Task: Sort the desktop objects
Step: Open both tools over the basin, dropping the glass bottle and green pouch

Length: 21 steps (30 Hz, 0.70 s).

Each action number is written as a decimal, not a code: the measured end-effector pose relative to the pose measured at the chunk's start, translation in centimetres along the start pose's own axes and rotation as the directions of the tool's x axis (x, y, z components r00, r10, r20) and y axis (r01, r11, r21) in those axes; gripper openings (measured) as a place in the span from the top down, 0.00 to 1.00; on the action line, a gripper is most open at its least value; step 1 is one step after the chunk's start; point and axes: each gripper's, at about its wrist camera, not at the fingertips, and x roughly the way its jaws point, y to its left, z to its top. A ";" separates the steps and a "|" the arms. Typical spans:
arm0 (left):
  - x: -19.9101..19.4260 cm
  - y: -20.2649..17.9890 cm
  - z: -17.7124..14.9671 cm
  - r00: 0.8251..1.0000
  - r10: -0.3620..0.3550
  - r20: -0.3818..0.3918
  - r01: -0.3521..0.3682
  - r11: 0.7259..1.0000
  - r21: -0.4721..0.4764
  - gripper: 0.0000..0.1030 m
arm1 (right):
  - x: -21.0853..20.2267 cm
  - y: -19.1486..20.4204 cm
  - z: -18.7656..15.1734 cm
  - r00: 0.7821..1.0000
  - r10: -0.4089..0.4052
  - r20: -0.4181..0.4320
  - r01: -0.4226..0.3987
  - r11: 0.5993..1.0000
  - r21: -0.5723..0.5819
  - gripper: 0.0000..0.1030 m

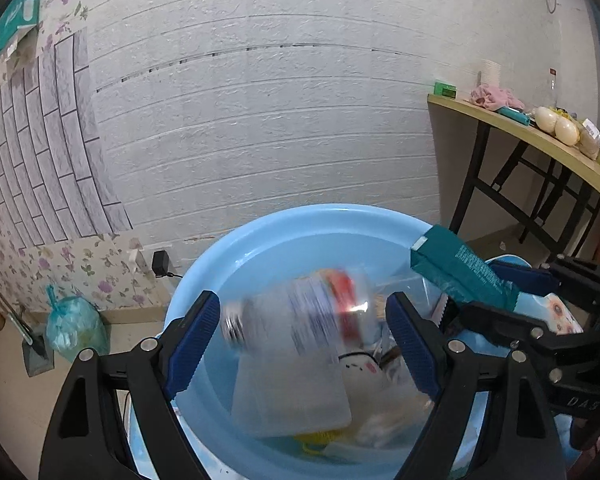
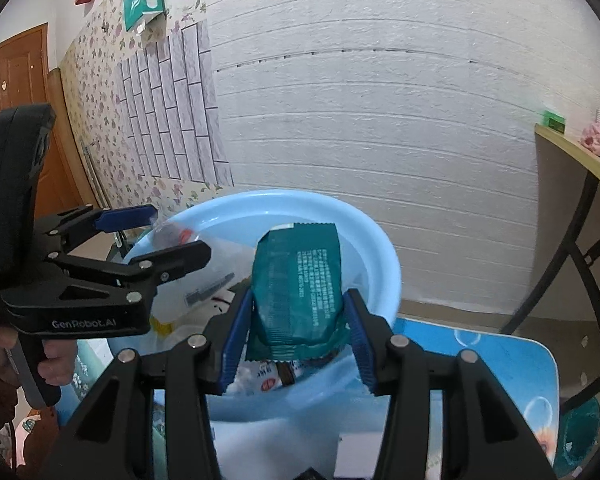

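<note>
The light blue basin (image 1: 260, 236) fills the lower centre of both views and holds loose packets and wrappers. A wooden table (image 1: 512, 124) with black legs stands at the right edge, strewn with small items. The left gripper (image 1: 304, 344) hangs over the basin, jaws wide apart; a blurred clear plastic bottle (image 1: 296, 320) with a red label lies between them, no pad pressing on it. The right gripper (image 2: 294, 336) clamps the lower end of a teal snack packet (image 2: 298, 284), upright above the basin's near rim.

basin (image 2: 384, 256) light blue | packet (image 2: 298, 292) teal, pale print | gripper pads (image 1: 196, 330) blue
</note>
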 end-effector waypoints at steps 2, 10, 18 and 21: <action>0.0 0.1 0.1 1.000 -0.001 0.002 0.001 1.000 -0.004 0.15 | 0.3 -0.1 0.0 1.000 -0.003 -0.009 0.003 1.000 0.002 0.54; -1.1 0.4 -1.1 1.000 0.002 -0.009 -0.002 1.000 -0.023 0.13 | -0.3 0.2 -0.6 1.000 0.012 -0.023 -0.012 1.000 0.000 0.38; -3.8 -0.7 -2.7 1.000 0.000 -0.009 0.000 1.000 -0.026 0.09 | -3.4 -1.4 -1.8 0.999 -0.047 -0.009 0.047 0.998 0.039 0.38; -5.7 -1.9 -3.4 1.000 -0.014 0.028 0.014 1.000 -0.010 0.06 | -5.6 -2.9 -3.0 0.996 -0.094 -0.002 0.094 0.993 0.065 0.38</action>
